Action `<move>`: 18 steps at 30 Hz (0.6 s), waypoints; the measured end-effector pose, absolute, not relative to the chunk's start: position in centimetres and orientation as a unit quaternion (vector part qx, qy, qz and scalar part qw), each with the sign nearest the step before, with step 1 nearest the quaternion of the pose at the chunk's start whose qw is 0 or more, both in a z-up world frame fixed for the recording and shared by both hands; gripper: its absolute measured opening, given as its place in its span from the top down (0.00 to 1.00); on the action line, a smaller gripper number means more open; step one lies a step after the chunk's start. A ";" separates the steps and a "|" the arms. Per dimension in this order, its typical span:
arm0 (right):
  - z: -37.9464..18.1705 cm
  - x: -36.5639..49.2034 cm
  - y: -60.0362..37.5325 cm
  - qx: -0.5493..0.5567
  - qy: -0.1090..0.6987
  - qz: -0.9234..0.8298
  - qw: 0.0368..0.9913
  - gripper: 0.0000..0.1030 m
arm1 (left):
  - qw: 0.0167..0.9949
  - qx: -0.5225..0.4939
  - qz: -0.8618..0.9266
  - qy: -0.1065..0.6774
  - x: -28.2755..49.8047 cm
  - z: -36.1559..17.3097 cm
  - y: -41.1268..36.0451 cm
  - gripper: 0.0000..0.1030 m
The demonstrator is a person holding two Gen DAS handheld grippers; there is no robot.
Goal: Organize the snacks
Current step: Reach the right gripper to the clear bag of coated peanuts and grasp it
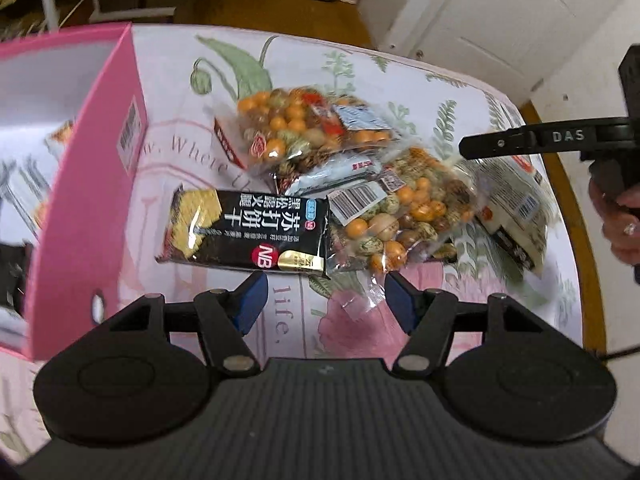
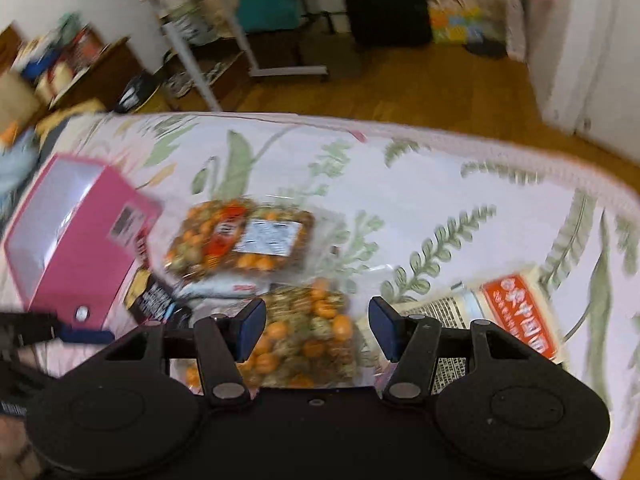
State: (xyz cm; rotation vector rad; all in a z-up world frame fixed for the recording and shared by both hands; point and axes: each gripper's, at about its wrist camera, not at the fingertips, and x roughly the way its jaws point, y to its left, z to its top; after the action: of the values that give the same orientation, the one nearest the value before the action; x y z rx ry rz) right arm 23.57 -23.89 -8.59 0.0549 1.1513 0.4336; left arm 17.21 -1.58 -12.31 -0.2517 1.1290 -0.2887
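A pink box (image 1: 76, 200) stands open at the left of the floral table; it also shows in the right wrist view (image 2: 76, 240). A black cracker pack (image 1: 248, 232) lies beside it, just ahead of my open, empty left gripper (image 1: 324, 300). Two clear bags of mixed nuts lie further on, one far (image 1: 296, 128) and one near (image 1: 404, 216). A white packet with an orange label (image 2: 516, 312) lies at the right. My right gripper (image 2: 318, 324) is open and empty, above the near nut bag (image 2: 308, 336).
The floral tablecloth (image 2: 440, 208) covers the table, whose edge curves round at the right. The right gripper and the hand that holds it show in the left wrist view (image 1: 560, 140). Wooden floor, a white rack and a white door lie beyond.
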 end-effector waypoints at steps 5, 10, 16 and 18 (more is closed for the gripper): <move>-11.6 25.1 -24.7 0.056 0.558 0.202 0.803 0.39 | 0.820 -0.173 -0.128 0.531 16.9 -14.3 -1.0 0.39; -13.3 26.3 -24.4 0.072 0.564 0.202 0.798 0.37 | 0.808 -0.197 -0.121 0.542 16.8 -16.3 -0.9 0.39; -13.5 27.6 -23.0 0.028 0.549 0.199 0.812 0.24 | 0.804 -0.228 -0.132 0.533 16.7 -17.4 -0.7 0.37; -14.1 28.1 -23.1 0.036 0.551 0.198 0.810 0.22 | 0.801 -0.230 -0.136 0.536 16.6 -17.4 -0.8 0.37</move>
State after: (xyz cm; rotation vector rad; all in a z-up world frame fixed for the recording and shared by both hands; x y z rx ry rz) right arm 28.14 -23.06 -14.05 0.0773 1.1778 0.4225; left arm 16.60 -0.84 -17.37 -0.4941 1.1492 -0.2913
